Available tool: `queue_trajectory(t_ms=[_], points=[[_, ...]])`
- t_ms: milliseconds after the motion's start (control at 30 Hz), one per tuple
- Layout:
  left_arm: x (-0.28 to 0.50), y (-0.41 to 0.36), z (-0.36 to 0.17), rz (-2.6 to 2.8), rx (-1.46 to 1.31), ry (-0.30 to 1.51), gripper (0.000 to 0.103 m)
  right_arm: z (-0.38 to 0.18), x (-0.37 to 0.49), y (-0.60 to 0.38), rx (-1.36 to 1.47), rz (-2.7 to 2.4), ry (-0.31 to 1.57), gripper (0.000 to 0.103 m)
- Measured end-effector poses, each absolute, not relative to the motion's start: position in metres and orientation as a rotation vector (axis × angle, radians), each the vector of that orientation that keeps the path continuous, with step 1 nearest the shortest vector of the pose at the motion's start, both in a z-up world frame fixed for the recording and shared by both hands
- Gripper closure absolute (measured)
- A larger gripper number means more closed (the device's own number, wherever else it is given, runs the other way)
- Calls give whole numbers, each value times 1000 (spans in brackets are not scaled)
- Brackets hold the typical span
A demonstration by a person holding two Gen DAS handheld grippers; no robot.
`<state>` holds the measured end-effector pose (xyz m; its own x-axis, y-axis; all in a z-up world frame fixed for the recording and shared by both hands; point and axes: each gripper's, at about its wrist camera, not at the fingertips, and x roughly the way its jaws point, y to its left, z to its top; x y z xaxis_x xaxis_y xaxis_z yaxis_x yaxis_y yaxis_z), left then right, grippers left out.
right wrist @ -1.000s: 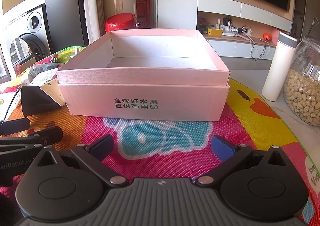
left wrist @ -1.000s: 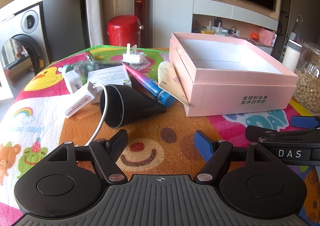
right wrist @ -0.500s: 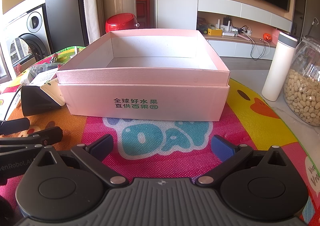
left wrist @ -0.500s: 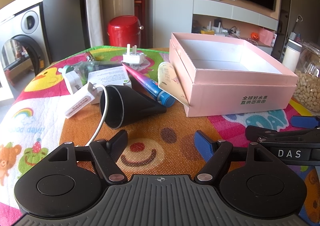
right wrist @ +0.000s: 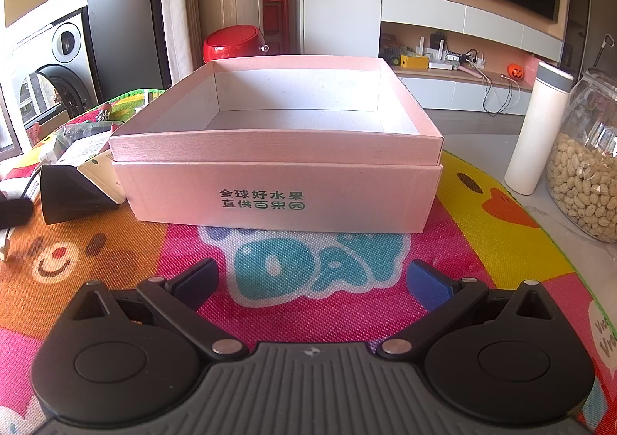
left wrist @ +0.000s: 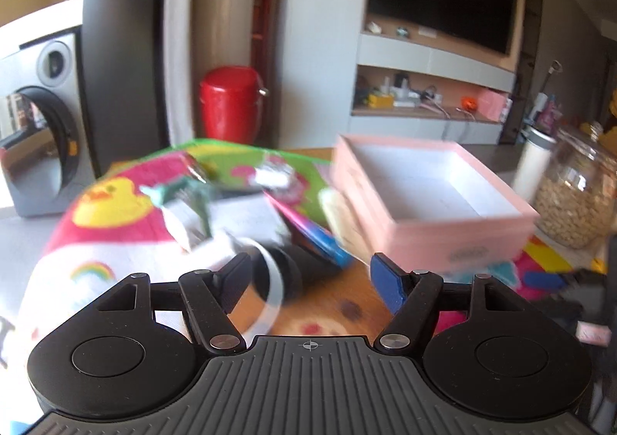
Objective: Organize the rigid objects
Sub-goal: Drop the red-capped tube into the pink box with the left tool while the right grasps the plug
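The pink box (right wrist: pixel 277 180) sits open-topped on the colourful mat (right wrist: pixel 482 250), squarely ahead of the right gripper (right wrist: pixel 312 280), with green printed characters on its near wall and a bare white floor inside. To its left lies the jumble of rigid objects: a black funnel (right wrist: pixel 69 196) on its side just beside the box's left corner, with a cream-coloured tag or packet (right wrist: pixel 102 180) wedged between funnel and box, and white packaging and a cable farther left. In the blurred left wrist view the same funnel (left wrist: pixel 289 273) shows just beyond the left gripper (left wrist: pixel 308 277), with a white cable loop (left wrist: pixel 270 280) in front of it, a blue-and-pink pen-like item (left wrist: pixel 312 234) leaning toward the box, and a white plug (left wrist: pixel 270 176) farther back. The left gripper's jaws stand wide but have just been closing a little, with nothing pressed between the pads. The right gripper's jaws are spread apart over the mat and hold nothing. To the right of the box stand a white bottle (right wrist: pixel 540 130) and a glass jar of peanuts (right wrist: pixel 586 172); a red pot (right wrist: pixel 235 43) sits behind.
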<state>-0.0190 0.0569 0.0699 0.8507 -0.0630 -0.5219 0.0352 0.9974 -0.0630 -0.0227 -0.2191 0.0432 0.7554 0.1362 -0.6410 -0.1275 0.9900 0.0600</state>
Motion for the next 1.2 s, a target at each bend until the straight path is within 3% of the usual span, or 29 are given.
queue_trajectory(t_ms=[100, 300, 400, 533, 567, 633, 667, 700, 900, 1067, 1200], points=[[18, 97, 81, 28, -99, 536, 29, 43, -18, -216, 2, 151, 698, 0], [146, 163, 86, 112, -237, 679, 30, 52, -14, -238, 87, 240, 775, 0], [207, 179, 70, 170, -223, 740, 31, 51, -16, -225, -34, 251, 788, 0], [252, 188, 35, 200, -241, 892, 42, 53, -16, -222, -27, 221, 817, 0], [251, 188, 33, 203, -235, 869, 43, 54, -13, -222, -28, 229, 828, 0], [252, 184, 34, 172, -206, 839, 65, 57, -8, -221, -72, 280, 849, 1], [249, 182, 33, 142, -220, 836, 76, 61, -8, -219, -108, 308, 852, 11], [245, 181, 32, 115, -232, 833, 79, 68, -8, -215, -149, 321, 834, 22], [190, 167, 38, -72, -157, 769, 79, 146, 0, -182, -254, 344, 517, 20], [113, 177, 62, -203, -246, 650, 79, 189, 96, -109, -159, 518, 697, 20], [54, 174, 75, -281, -258, 572, 79, 173, 173, -41, -144, 539, 874, 27]])
